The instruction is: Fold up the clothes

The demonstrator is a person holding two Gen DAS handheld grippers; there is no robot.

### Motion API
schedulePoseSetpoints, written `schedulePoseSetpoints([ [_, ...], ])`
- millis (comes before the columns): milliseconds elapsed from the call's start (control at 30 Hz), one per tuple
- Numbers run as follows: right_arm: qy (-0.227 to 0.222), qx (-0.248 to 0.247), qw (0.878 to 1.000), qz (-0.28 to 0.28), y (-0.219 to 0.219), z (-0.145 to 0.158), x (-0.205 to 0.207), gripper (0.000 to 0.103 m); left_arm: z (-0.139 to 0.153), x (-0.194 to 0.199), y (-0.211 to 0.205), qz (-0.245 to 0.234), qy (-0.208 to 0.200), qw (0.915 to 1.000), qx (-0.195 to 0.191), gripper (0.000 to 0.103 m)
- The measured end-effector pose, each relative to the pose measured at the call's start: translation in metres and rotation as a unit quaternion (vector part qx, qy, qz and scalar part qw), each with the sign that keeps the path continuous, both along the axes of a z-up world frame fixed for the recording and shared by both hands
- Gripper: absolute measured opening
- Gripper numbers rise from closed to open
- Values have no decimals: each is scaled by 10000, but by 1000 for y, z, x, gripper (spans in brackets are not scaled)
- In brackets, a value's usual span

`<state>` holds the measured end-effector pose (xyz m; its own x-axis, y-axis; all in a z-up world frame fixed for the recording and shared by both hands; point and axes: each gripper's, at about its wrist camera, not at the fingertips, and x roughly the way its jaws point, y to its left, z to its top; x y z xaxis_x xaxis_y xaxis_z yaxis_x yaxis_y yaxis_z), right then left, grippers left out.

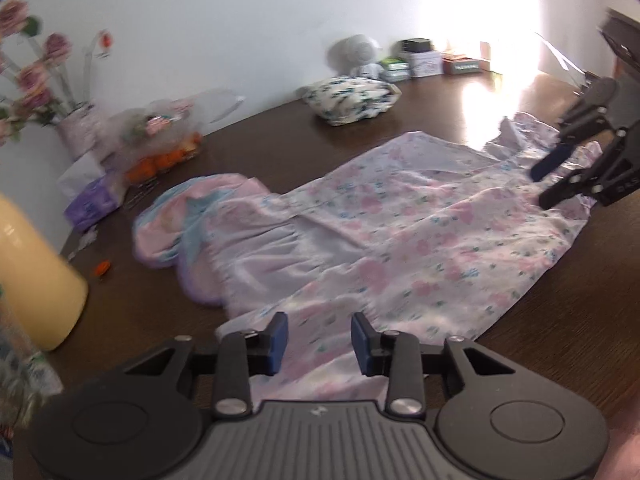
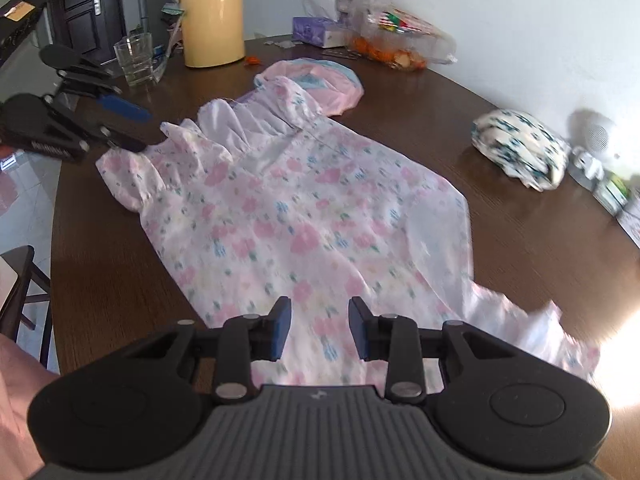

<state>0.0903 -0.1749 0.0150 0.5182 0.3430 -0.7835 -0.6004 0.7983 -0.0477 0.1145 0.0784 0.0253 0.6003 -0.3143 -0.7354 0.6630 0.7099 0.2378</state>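
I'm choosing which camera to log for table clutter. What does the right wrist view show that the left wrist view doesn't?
Only the right wrist view shows the drinking glass, the dark door and the whole yellow jug. Only the left wrist view shows the pink flowers and the boxes by the wall. Both show the floral dress spread on the table, the folded blue-print garment, the oranges bag, and both open grippers: left, right.
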Motion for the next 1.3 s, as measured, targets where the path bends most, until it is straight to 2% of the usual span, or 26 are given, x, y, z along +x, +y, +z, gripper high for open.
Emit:
schedulePoseSetpoints([
  [133,18,-117,9998,151,38,-12,25,29,-20,17,-44,-371,204,9991,-71,24],
  [267,158,-192,9994,230,55,-28,42,28,-40,33,-62,-414,341,9985,75,23],
  [600,433,87,9989,-123,-2,-37,38,33,-48,53,10,98,768,9963,-381,25],
  [800,442,90,9988,-164,-8,-36,34,34,-48,58,30,372,645,9967,-318,26],
  [1000,555,127,9981,-226,-9,-28,39,34,-39,56,24,245,541,9981,-138,25],
  [1167,468,409,9976,-309,-16,8,53,34,-4,57,10,-91,237,9992,-318,35],
  [1200,479,367,9976,-339,-16,13,58,34,2,59,3,-177,170,9994,-232,41],
  [1267,491,219,9978,-378,-13,25,70,42,13,65,-11,-323,27,9995,-42,52],
  [1300,489,137,9980,-389,-11,31,76,49,18,69,-19,-406,-48,9991,59,60],
])
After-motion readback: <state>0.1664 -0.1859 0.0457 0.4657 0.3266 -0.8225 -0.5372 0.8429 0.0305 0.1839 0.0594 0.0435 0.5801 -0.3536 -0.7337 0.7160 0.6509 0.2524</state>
